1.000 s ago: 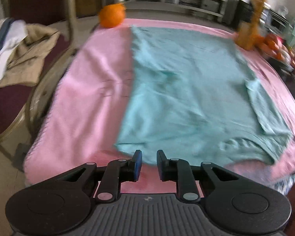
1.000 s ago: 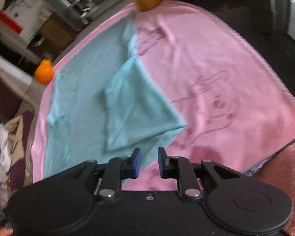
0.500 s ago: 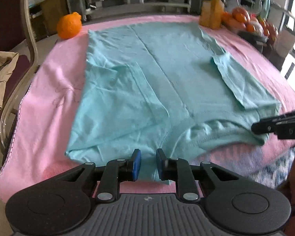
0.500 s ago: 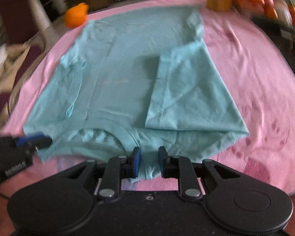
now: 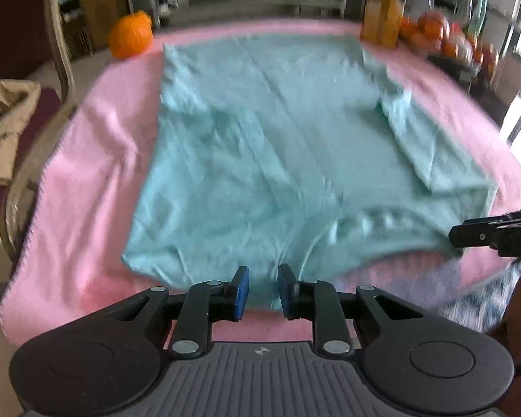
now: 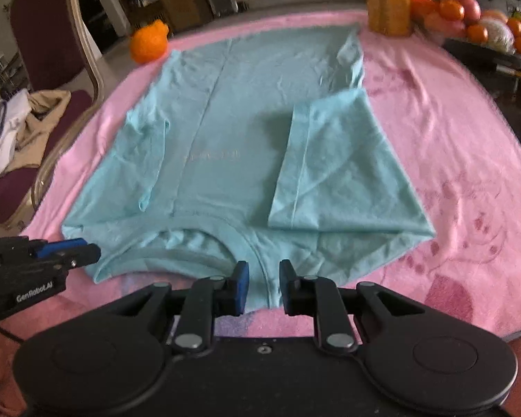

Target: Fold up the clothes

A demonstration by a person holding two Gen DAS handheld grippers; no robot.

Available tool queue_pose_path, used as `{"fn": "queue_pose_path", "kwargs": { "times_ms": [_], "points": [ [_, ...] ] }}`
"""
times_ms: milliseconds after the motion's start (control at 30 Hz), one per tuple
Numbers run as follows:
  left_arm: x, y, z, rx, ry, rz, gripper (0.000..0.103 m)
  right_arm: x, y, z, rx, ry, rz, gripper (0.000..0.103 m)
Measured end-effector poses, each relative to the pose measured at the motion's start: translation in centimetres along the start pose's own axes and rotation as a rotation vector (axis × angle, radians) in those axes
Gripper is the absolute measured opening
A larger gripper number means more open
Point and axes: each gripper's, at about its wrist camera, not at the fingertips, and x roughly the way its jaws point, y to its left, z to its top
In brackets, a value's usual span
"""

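A teal T-shirt (image 5: 278,139) (image 6: 225,139) lies flat on a pink blanket (image 6: 451,139), collar (image 6: 198,239) nearest me and both sleeves folded inward. My left gripper (image 5: 263,272) hovers at the shirt's near edge, left of the collar. Its jaws are opening, with a narrow gap through which cloth shows, and the pads do not press it. My right gripper (image 6: 263,267) stands at the near edge, right of the collar, with a small gap and nothing pinched. Each gripper shows in the other's view: the right gripper (image 5: 458,236) and the left gripper (image 6: 90,252).
An orange fruit (image 6: 147,43) sits at the far left corner of the blanket. A juice bottle (image 6: 387,3) and a pile of fruit (image 6: 469,17) stand at the far right. A chair with heaped clothes (image 6: 17,128) is on the left.
Both grippers swung in from the shirt's sides to its near collar edge and the right view rolled level. Over the last half second they barely shifted.
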Motion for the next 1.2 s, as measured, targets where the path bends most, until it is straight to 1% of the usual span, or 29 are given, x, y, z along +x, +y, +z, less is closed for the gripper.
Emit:
{"fn": "queue_pose_path", "kwargs": {
  "times_ms": [33,100,133,167,233,300,333,367,433,533,600,667,700,767,833,933,1000,1033,1067,1100,1167,1200],
  "points": [
    [0.0,0.0,0.1,0.005,0.006,0.000,0.021,0.6,-0.1,-0.2,0.008,0.029,-0.006,0.018],
    [0.0,0.1,0.3,0.014,0.019,0.001,0.023,0.3,-0.3,0.1,0.025,0.021,0.008,0.018],
    [-0.2,0.5,0.8,0.002,0.017,-0.005,0.023,0.1,-0.5,0.3,0.034,0.017,0.016,0.018],
    [-0.6,1.0,1.5,-0.009,0.003,-0.004,0.023,-0.1,-0.6,0.5,0.042,0.012,0.023,0.018],
    [-1.5,2.0,3.2,-0.024,-0.045,0.009,0.023,-1.3,-1.3,2.0,0.089,-0.032,0.064,0.019],
    [-2.6,3.3,5.6,-0.044,-0.104,0.024,0.023,-3.0,-1.8,4.4,0.124,-0.096,0.097,0.019],
    [-2.7,4.0,6.9,-0.062,-0.124,0.028,0.025,-3.9,-2.0,5.6,0.141,-0.129,0.113,0.020],
    [-2.9,4.8,8.3,-0.080,-0.143,0.032,0.030,-4.7,-2.1,7.0,0.143,-0.162,0.122,0.022],
    [-3.2,6.3,11.0,-0.117,-0.182,0.040,0.032,-6.2,-2.3,9.7,0.146,-0.230,0.139,0.025],
    [-1.4,8.3,14.6,-0.171,-0.194,0.075,0.034,-6.9,-3.2,13.7,0.179,-0.296,0.177,0.026],
    [0.6,9.7,17.1,-0.207,-0.189,0.092,0.035,-6.4,-4.1,16.3,0.217,-0.326,0.186,0.028],
    [3.2,11.2,19.5,-0.243,-0.171,0.094,0.037,-4.9,-5.2,19.1,0.263,-0.355,0.164,0.036],
    [4.5,11.9,20.7,-0.262,-0.162,0.096,0.038,-3.9,-6.1,20.5,0.290,-0.366,0.154,0.037],
    [7.1,13.1,22.8,-0.296,-0.140,0.093,0.044,-1.8,-7.9,23.2,0.348,-0.381,0.140,0.040],
    [9.8,14.3,24.5,-0.313,-0.121,0.109,0.046,0.8,-10.2,25.6,0.425,-0.371,0.121,0.042],
    [13.5,15.1,26.3,-0.269,-0.097,0.146,0.048,5.2,-13.5,28.3,0.521,-0.367,0.068,0.043],
    [15.9,15.7,27.2,-0.266,-0.087,0.141,0.049,8.0,-15.0,29.5,0.542,-0.356,0.045,0.042],
    [17.0,16.0,27.6,-0.265,-0.083,0.137,0.049,9.4,-15.5,29.9,0.540,-0.345,0.035,0.040],
    [17.9,16.5,28.0,-0.282,-0.082,0.119,0.049,10.9,-16.0,30.3,0.538,-0.333,0.024,0.031],
    [18.8,17.1,28.4,-0.301,-0.081,0.100,0.049,12.2,-16.4,30.5,0.537,-0.330,0.017,0.027],
    [20.3,17.5,29.0,-0.324,-0.083,0.072,0.048,14.4,-16.8,31.0,0.531,-0.329,0.012,0.027],
    [20.8,17.5,29.4,-0.319,-0.088,0.068,0.048,15.3,-17.0,31.2,0.526,-0.332,0.010,0.027]
  ]
}}
